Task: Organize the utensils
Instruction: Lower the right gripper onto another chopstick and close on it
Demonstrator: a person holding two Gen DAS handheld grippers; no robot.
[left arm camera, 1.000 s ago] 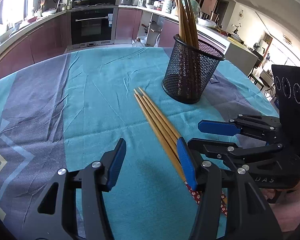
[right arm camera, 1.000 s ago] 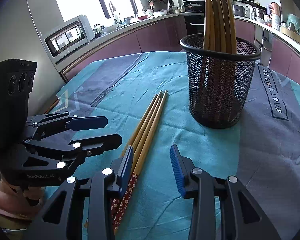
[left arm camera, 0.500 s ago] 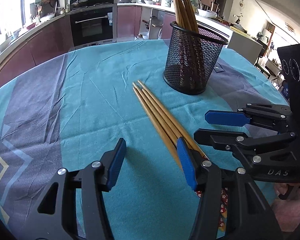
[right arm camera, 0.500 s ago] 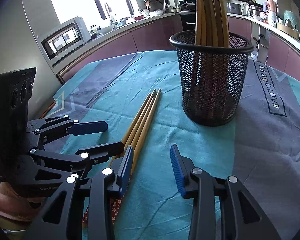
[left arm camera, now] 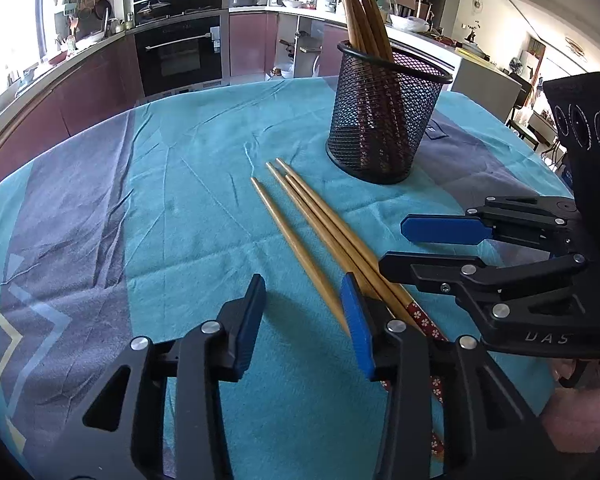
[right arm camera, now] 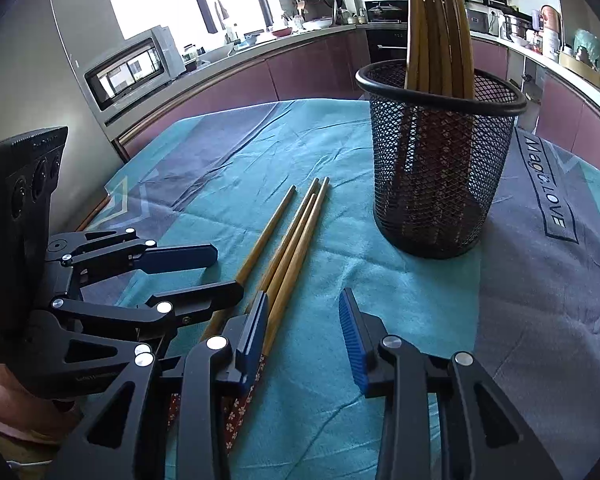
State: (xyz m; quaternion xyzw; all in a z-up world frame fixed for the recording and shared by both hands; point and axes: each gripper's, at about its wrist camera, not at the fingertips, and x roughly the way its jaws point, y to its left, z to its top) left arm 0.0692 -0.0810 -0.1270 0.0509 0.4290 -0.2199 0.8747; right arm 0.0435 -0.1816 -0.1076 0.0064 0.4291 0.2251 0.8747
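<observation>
Chopsticks (left arm camera: 316,236), four of them loose, lie flat on the teal tablecloth (left arm camera: 188,184) just in front of the black mesh holder (left arm camera: 384,120), which already stands upright with several more chopsticks (right arm camera: 436,24) in it. Our left gripper (left arm camera: 302,320) hovers low at their patterned handle ends, jaws closing with nothing between them; the sticks pass outside its right-hand finger. Our right gripper (right arm camera: 304,334) sits on the other side of the bundle, its jaws narrowing too and likewise empty, the sticks running under its left-hand finger.

We judge the step in hand to be the pick-up of one stick. To do it well we should shift one gripper sideways until a single stick lies squarely between the pads, close near the handle end, and lift the tip first so that it clears the holder's rim.

Against the view of a second ago, one chopstick (left arm camera: 296,252) has parted from the other three and now lies splayed to the side, where before all four lay tight together. Our left jaws were wider then.
</observation>
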